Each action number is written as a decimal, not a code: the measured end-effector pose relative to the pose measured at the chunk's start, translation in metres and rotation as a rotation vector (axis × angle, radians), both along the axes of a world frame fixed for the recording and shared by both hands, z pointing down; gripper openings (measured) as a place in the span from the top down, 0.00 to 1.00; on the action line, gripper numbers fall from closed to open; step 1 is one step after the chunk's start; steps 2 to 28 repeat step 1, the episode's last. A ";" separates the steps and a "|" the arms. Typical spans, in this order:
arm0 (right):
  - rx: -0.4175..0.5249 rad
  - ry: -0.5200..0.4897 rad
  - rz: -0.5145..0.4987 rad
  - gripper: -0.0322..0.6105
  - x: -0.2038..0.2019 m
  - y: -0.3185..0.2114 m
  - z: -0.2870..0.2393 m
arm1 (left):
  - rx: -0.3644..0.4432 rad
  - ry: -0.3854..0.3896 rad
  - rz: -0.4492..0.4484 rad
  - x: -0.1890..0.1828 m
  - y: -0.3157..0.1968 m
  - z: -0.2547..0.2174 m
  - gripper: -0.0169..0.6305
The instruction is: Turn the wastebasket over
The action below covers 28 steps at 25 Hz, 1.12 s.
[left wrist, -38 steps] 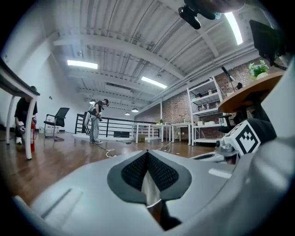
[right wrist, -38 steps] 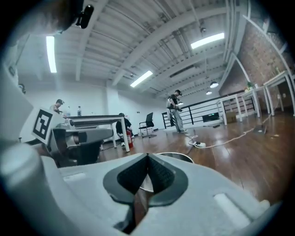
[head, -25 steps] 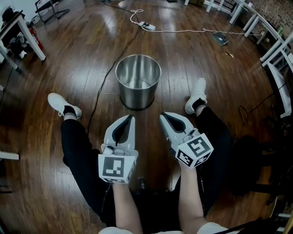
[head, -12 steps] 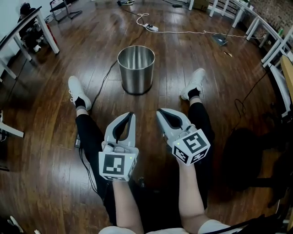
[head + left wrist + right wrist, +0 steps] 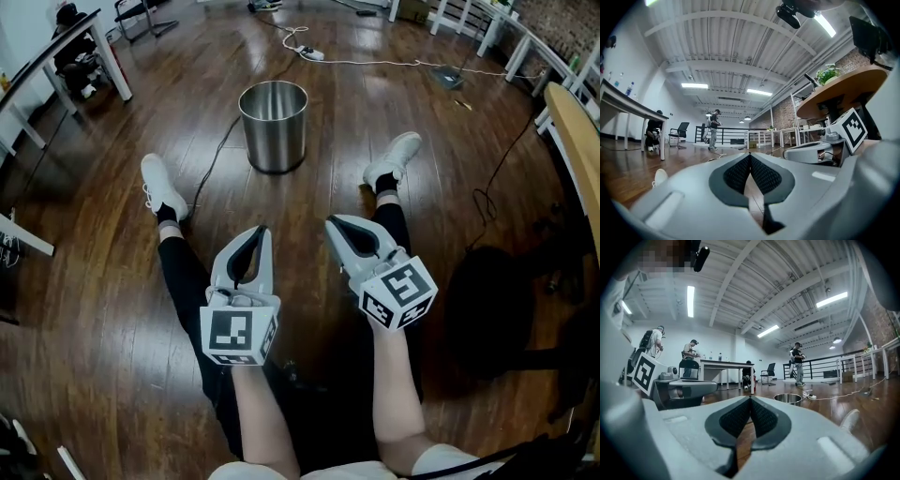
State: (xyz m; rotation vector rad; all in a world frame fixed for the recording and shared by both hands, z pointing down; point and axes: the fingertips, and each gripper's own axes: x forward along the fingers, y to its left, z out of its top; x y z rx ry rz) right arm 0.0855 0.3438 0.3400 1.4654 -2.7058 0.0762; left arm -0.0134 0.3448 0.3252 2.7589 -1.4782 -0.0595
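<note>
A shiny steel wastebasket (image 5: 274, 125) stands upright and mouth-up on the wooden floor, well ahead of the person's feet. In the right gripper view the wastebasket (image 5: 788, 398) shows small, just right of the jaws. My left gripper (image 5: 260, 231) is shut with nothing in it, held level above the left leg. My right gripper (image 5: 332, 223) is shut and empty too, beside it over the right leg. Both are far short of the basket. In the left gripper view my left gripper (image 5: 750, 155) points across the room and the basket is hidden.
A black cable (image 5: 208, 174) runs across the floor left of the basket. A white power strip (image 5: 313, 53) and cord lie behind it. White-legged tables (image 5: 111, 70) stand at left, a wooden desk (image 5: 574, 131) at right. People stand and sit (image 5: 798, 363) in the distance.
The basket has drawn away up the head view as the person moved back from it. Both grippers came back with the person, still shut, and stay side by side.
</note>
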 end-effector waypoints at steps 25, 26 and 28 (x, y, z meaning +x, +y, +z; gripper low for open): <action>0.000 0.003 -0.005 0.96 0.001 0.006 -0.001 | 0.000 -0.001 -0.009 -0.001 0.006 0.000 0.95; 0.000 0.003 -0.005 0.96 0.001 0.006 -0.001 | 0.000 -0.001 -0.009 -0.001 0.006 0.000 0.95; 0.000 0.003 -0.005 0.96 0.001 0.006 -0.001 | 0.000 -0.001 -0.009 -0.001 0.006 0.000 0.95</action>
